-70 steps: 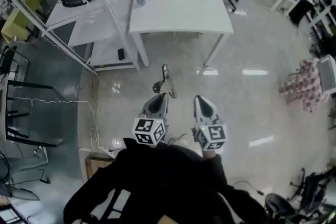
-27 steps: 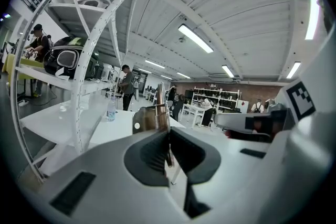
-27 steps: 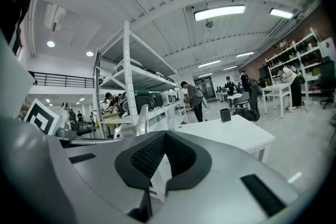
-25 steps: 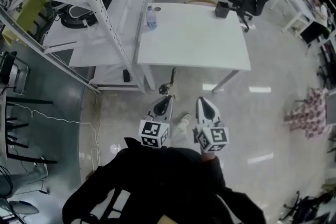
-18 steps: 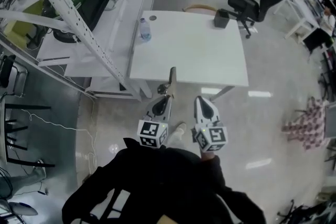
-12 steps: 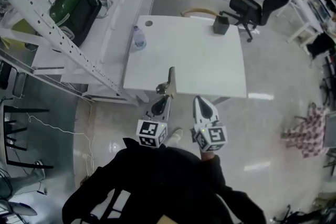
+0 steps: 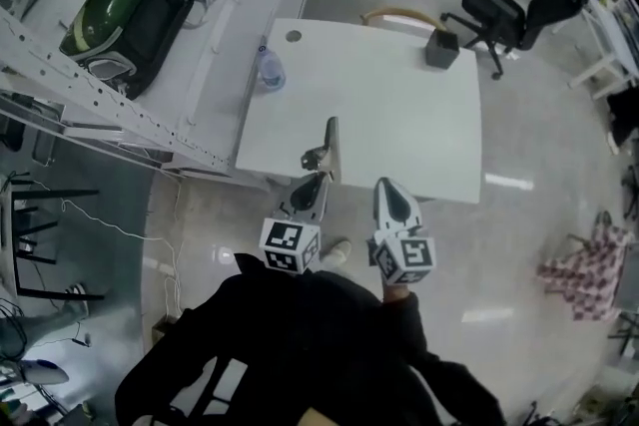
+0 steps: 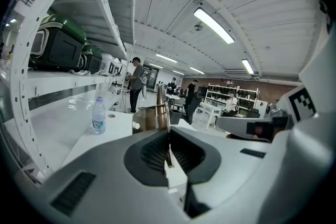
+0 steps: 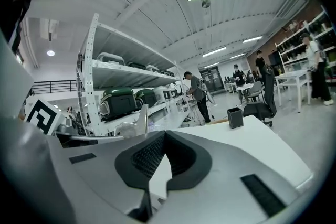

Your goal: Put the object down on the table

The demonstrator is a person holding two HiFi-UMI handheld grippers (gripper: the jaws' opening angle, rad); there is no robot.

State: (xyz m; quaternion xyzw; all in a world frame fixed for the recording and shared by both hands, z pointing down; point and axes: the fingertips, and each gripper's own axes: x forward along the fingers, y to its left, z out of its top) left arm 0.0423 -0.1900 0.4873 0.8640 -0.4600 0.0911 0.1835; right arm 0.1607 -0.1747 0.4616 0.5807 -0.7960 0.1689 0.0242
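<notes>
The white table (image 7: pixel 399 105) is now within reach: the metal object (image 7: pixel 328 143), over the floor a second ago, stands upright above the table's near edge, ready for lowering. The left gripper (image 7: pixel 314 183) pinches its thin lower end. The right gripper (image 7: pixel 387 187), just beside it, is pressed together and empty, and both point to the far side, slightly downward.

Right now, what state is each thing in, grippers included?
Left gripper: shut on the metal tool.
Right gripper: shut, empty.
Metal tool: held, not yet on the white table.
Water bottle: upright, capped, on the table.
Black pen holder: upright at the far corner.
</notes>
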